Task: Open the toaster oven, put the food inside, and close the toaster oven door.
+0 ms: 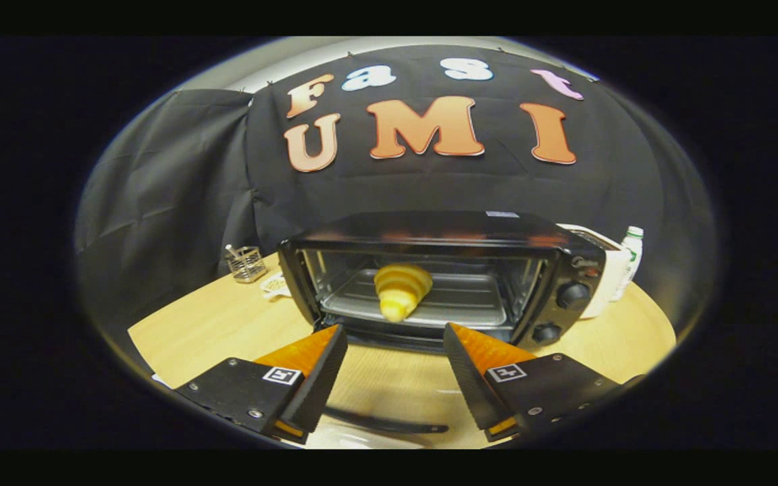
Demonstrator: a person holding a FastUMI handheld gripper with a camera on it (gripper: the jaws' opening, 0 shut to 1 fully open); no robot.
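Toaster oven (443, 270) sits on the wooden table (213, 324), door dropped open and lying flat toward the fingers; its glass pane is hard to make out, but the dark door handle (389, 424) shows low between the fingers. The food, a croissant (400, 290), is already inside on the oven tray (456, 300), roughly centred, tip pointing out toward the opening.

Gripper (394, 341) is spread wide with nothing between the fingers, hovering in front of the oven mouth, just short of the cavity. Croissant is beyond the fingertips, not touching them.

Judged step: open and place look done, so what's left is closing the door. The next move likely needs the gripper lower, getting under or onto the door handle, then swinging the door up on its bottom hinge until it meets the oven front. Fingers should clear the cavity before lifting, and the croissant seems far enough in not to foul the door.

Off to the side: a wire basket (246, 263) by the oven's far corner, a bottle (631, 260) behind the knob side. Two knobs (573, 295) face forward.
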